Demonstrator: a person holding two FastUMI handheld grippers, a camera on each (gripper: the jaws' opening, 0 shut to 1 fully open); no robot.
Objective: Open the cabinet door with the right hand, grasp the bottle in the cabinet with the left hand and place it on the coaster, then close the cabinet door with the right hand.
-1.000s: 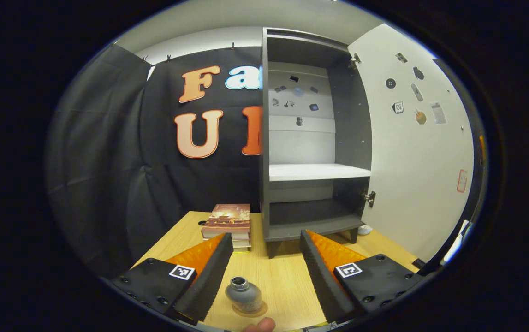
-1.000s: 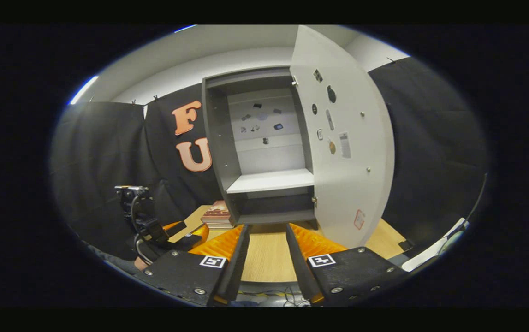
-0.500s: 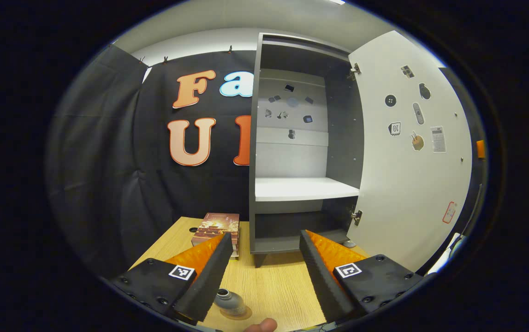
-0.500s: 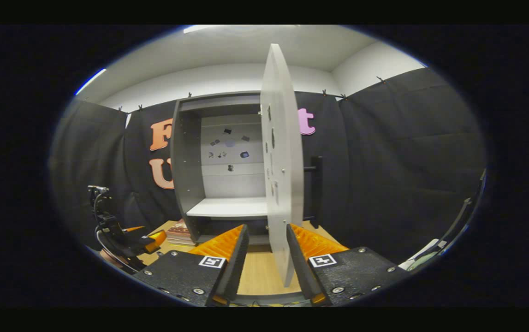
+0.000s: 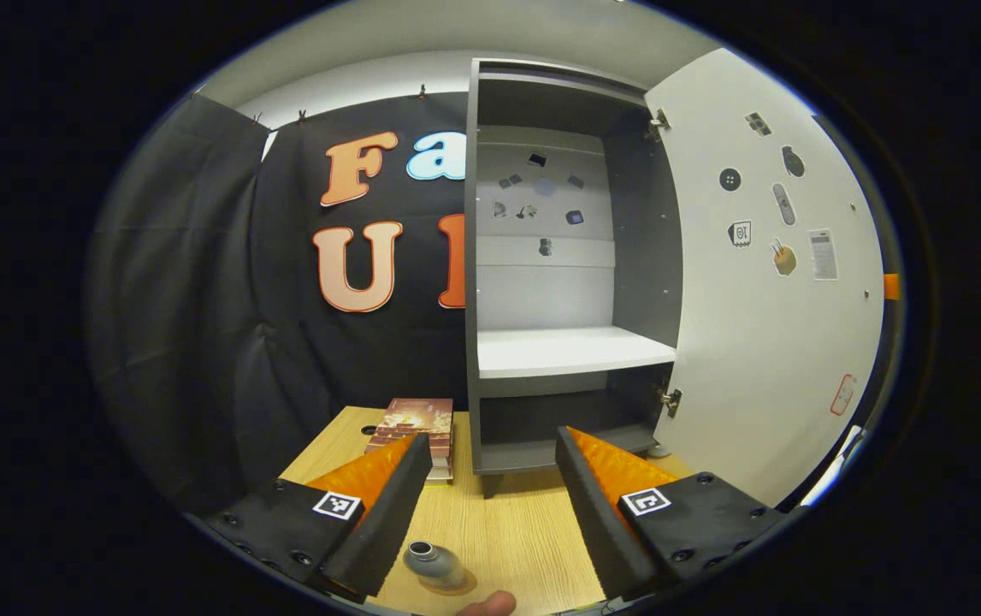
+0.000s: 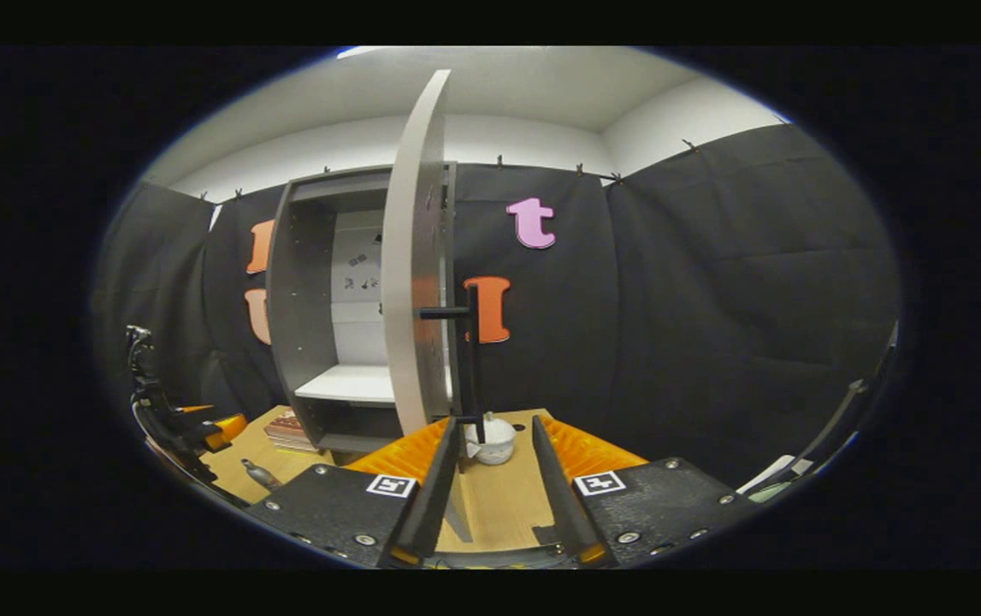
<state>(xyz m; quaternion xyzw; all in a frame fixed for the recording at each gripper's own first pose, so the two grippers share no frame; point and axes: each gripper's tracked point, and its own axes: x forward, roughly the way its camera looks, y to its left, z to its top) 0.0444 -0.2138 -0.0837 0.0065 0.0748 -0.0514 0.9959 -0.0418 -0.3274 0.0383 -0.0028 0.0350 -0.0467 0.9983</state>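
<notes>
This was a staged recording booth, not a home. Black cloth (image 5: 225, 342) (clipped up along its top) hung behind a small cabinet (image 5: 558, 257) on a wooden table (image 5: 507, 522).

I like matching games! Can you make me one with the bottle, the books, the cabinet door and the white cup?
Things:
1. bottle
2. books
3. cabinet door
4. white cup

Places or states:
A. stands open
B. stacked left of the cabinet
C. on the coaster, between the left gripper fingers
D. on the table, beyond the right gripper

Pairs: 1-C, 2-B, 3-A, 4-D
</notes>
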